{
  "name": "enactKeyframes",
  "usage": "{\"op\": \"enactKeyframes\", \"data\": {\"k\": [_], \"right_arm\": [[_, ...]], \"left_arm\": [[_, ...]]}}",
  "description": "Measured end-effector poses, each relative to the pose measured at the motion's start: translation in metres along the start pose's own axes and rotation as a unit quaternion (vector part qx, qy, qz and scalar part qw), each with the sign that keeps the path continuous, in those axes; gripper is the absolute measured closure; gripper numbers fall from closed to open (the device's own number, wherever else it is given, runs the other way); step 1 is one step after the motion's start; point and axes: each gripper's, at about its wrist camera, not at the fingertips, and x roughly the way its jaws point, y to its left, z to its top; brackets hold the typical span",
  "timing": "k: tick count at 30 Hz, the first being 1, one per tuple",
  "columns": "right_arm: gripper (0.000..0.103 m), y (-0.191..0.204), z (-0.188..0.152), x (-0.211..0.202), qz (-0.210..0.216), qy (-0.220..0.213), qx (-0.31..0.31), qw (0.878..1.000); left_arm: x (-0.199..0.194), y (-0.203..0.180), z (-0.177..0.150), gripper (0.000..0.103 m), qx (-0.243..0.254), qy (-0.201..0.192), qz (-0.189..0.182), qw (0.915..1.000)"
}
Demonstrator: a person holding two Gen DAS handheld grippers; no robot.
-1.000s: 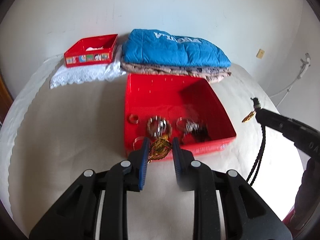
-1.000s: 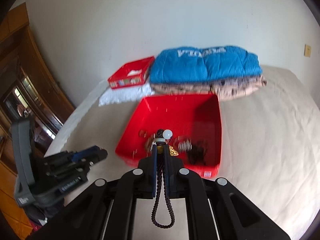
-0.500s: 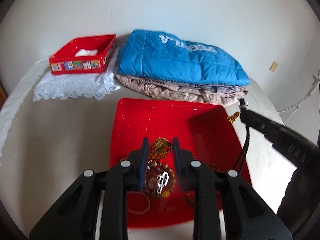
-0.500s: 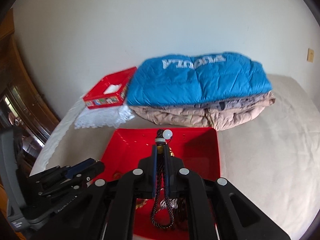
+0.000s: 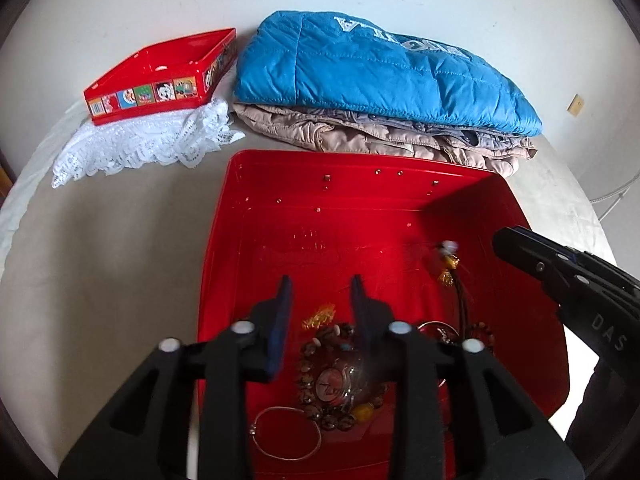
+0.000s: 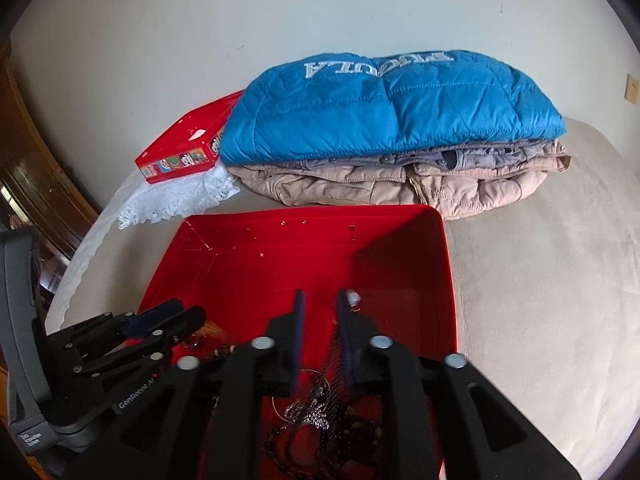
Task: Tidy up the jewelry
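Both grippers lowered into red tray point(image 5: 240, 216) | blue jacket point(image 5: 376, 72) behind | tin point(image 5: 160, 80) far-left

Left gripper point(image 5: 320, 296): over near half of red tray point(image 5: 532, 232), pointing steeply down, jaws opening, nothing pressed between pads. Right gripper point(image 6: 320, 312): over same tray's near half, beside left one, angled down, jaws opening; dark cord point(image 6: 334, 356) blurred against its right pad, grip uncertain.
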Motion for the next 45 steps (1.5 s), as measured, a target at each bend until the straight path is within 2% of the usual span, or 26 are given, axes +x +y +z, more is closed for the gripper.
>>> {"op": "enactKeyframes", "data": {"k": [7, 9, 13, 16, 19, 24, 27, 29, 31, 35, 45], "right_arm": [[0.084, 0.0, 0.001, -0.012, 0.0, -0.015, 0.003, 1.0], [0.084, -0.001, 0.001, -0.015, -0.002, -0.019, 0.004, 1.0], [0.082, -0.003, 0.0, -0.021, -0.006, -0.026, 0.009, 1.0], [0.08, -0.006, -0.001, -0.024, -0.009, -0.026, 0.016, 1.0], [0.072, -0.007, -0.003, -0.026, -0.014, -0.026, 0.018, 0.999], [0.061, -0.01, -0.004, -0.033, -0.018, -0.028, 0.022, 0.999], [0.051, -0.012, -0.005, -0.041, -0.019, -0.033, 0.023, 0.999], [0.032, -0.011, -0.006, -0.049, -0.021, -0.039, 0.019, 0.999], [0.019, -0.009, -0.008, -0.056, -0.025, -0.047, 0.013, 0.999], [0.004, -0.002, -0.012, -0.071, -0.032, -0.057, 0.001, 0.998], [0.004, 0.011, -0.026, -0.082, -0.048, -0.037, -0.018, 0.998]], "left_arm": [[-0.012, 0.005, 0.001, 0.064, -0.007, -0.014, 0.003, 0.9999], [-0.018, 0.005, 0.002, 0.057, -0.005, -0.025, 0.01, 0.9996], [-0.029, 0.003, 0.002, 0.036, 0.001, -0.044, 0.024, 0.9988], [-0.035, 0.003, 0.003, 0.03, 0.003, -0.051, 0.026, 0.9984], [-0.042, 0.002, 0.001, 0.022, 0.005, -0.062, 0.033, 0.9975], [-0.052, 0.001, 0.0, 0.018, 0.007, -0.075, 0.032, 0.9967], [-0.058, 0.0, -0.002, 0.016, 0.006, -0.083, 0.034, 0.9959], [-0.063, 0.0, -0.004, 0.015, 0.007, -0.089, 0.035, 0.9954], [-0.069, 0.0, -0.006, 0.014, 0.008, -0.095, 0.036, 0.9949], [-0.08, 0.001, -0.01, 0.013, 0.008, -0.102, 0.039, 0.994], [-0.108, 0.01, -0.025, 0.008, 0.003, -0.114, 0.049, 0.9922]]}}
